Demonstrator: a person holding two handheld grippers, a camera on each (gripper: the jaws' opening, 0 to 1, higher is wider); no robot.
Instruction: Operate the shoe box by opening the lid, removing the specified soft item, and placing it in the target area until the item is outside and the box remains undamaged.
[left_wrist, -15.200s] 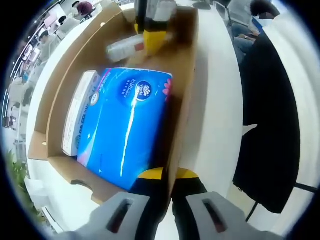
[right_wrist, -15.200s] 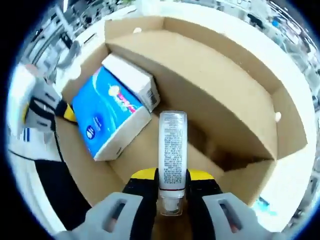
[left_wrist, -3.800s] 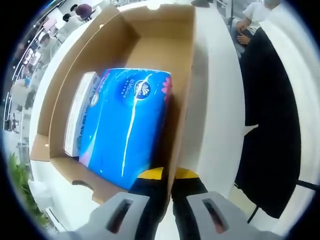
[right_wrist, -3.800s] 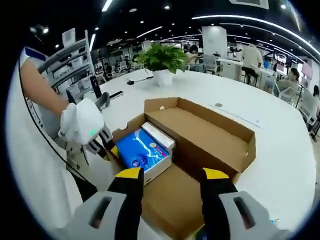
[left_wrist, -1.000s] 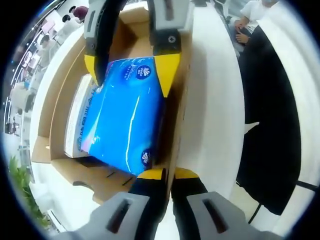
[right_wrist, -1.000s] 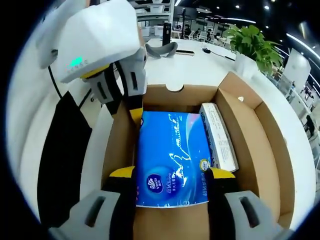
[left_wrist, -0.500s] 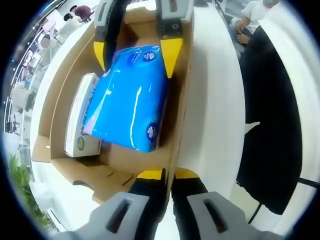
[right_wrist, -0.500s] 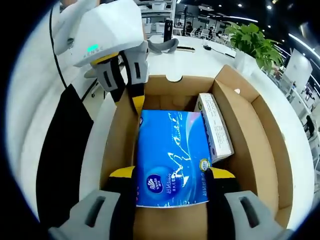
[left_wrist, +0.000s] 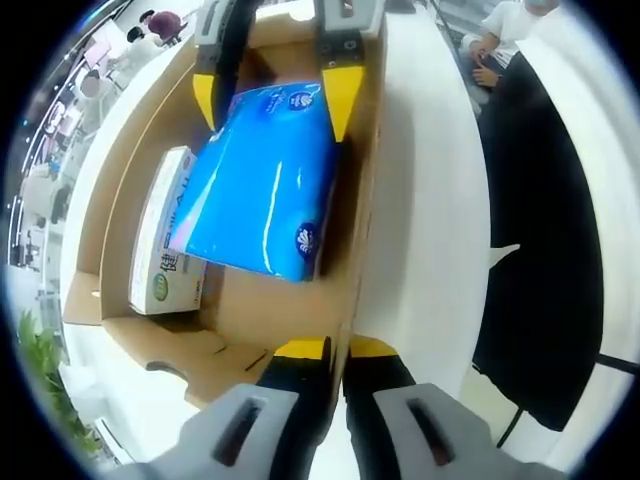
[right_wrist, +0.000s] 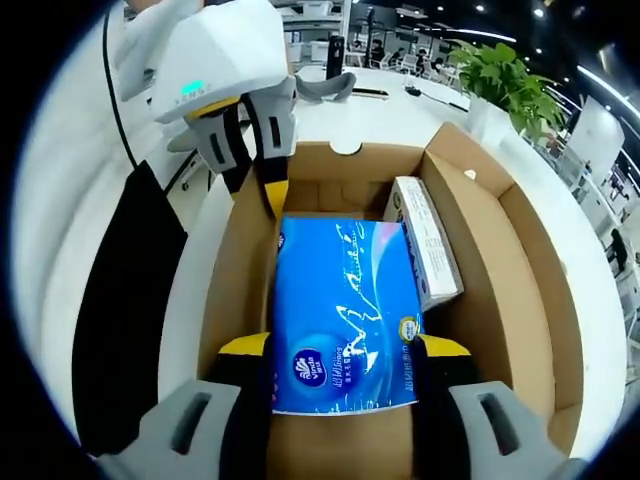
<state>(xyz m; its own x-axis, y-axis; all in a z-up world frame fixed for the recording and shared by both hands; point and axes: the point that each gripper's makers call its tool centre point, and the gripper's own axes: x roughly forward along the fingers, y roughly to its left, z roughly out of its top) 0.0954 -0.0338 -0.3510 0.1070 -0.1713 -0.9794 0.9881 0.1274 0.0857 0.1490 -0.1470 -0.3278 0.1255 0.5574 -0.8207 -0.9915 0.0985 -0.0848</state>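
Your open cardboard shoe box (left_wrist: 120, 190) (right_wrist: 500, 250) sits on the white table (left_wrist: 430, 200) (right_wrist: 400, 110). Inside it, your blue tissue pack (left_wrist: 262, 185) (right_wrist: 345, 310) is tilted, its far end raised off the box floor, just right of a white carton (left_wrist: 160, 245) (right_wrist: 425, 240) by the left wall. Your right gripper (right_wrist: 345, 352) (left_wrist: 270, 95) is clamped across the pack's far end. Your left gripper (left_wrist: 328, 352) (right_wrist: 255, 150) pinches the box's near right wall with its jaws closed tight; whether the carton touches the pack is hard to judge.
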